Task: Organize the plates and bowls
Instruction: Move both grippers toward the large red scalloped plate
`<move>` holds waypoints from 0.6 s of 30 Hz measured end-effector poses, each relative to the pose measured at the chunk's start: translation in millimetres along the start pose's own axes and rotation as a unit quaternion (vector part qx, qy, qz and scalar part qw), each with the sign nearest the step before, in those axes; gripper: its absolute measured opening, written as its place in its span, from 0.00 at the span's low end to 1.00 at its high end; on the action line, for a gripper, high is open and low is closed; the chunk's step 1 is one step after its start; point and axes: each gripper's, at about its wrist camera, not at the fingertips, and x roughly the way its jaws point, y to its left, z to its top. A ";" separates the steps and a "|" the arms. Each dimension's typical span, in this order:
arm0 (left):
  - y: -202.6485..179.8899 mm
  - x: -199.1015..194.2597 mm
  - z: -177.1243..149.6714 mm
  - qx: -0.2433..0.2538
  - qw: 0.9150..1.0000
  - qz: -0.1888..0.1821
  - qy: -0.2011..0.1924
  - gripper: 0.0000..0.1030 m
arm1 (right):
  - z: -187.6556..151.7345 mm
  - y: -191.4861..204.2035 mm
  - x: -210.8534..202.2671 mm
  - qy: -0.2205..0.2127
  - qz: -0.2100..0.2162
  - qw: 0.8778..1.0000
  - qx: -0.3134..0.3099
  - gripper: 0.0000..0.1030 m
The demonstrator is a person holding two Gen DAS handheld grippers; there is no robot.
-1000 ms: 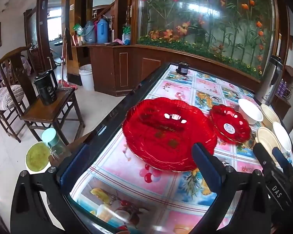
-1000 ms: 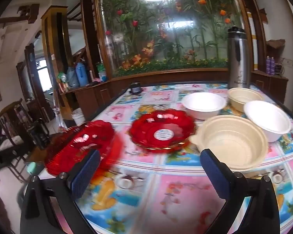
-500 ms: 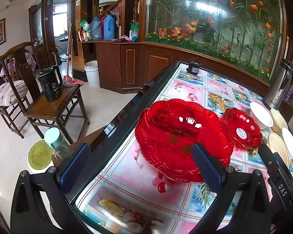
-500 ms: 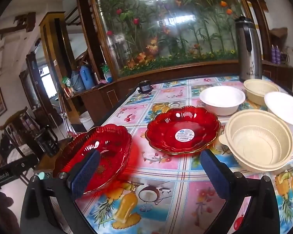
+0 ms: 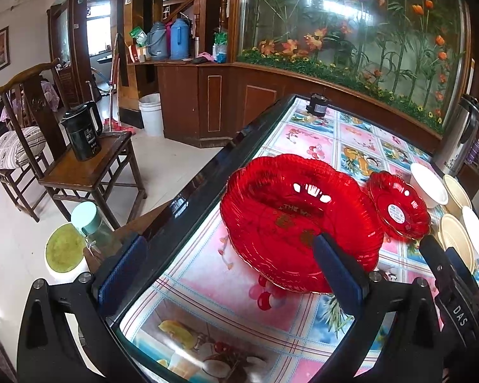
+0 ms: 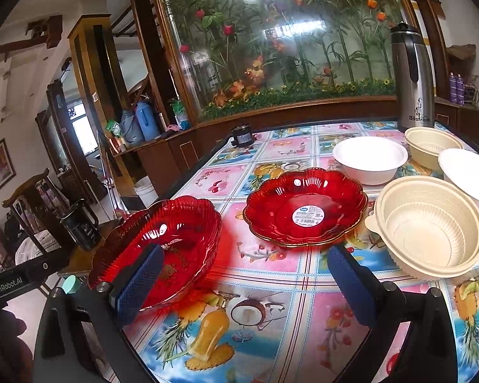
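A large red scalloped plate (image 5: 300, 220) lies near the table's left edge; it also shows in the right wrist view (image 6: 169, 242). A smaller red plate with a white sticker (image 6: 306, 207) lies beside it (image 5: 397, 209). Two white bowls (image 6: 368, 159) (image 6: 469, 175) and two cream bowls (image 6: 428, 223) (image 6: 431, 143) sit to the right. My left gripper (image 5: 230, 274) is open and empty, just short of the large plate. My right gripper (image 6: 242, 287) is open and empty over the tablecloth in front of both plates.
A steel thermos (image 6: 413, 76) stands at the table's far right, a small dark jar (image 6: 241, 135) at the far edge. A wooden chair with a black kettle (image 5: 83, 134) and a glass jar (image 5: 89, 226) are off the table's left side.
Both grippers have pulled back and risen a little; the plates look farther off. The right view has turned slightly left, so the large red plate shows more fully. Both stay open.
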 end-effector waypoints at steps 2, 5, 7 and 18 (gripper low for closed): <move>-2.0 -0.6 -0.5 0.003 1.000 0.000 0.001 1.00 | 0.3 -0.6 -1.1 0.001 0.001 1.000 0.003 1.00; -3.6 -1.1 -1.0 0.005 1.000 -0.001 0.002 1.00 | 1.0 -1.6 -2.5 0.002 0.004 1.000 0.007 1.00; -4.6 -1.1 -1.9 0.007 1.000 -0.001 0.003 1.00 | 1.2 -2.9 -2.7 0.001 0.007 1.000 0.009 1.00; -17.3 4.0 -9.5 0.022 1.000 -0.002 0.017 1.00 | 1.7 -2.9 -2.0 0.006 0.015 1.000 0.009 1.00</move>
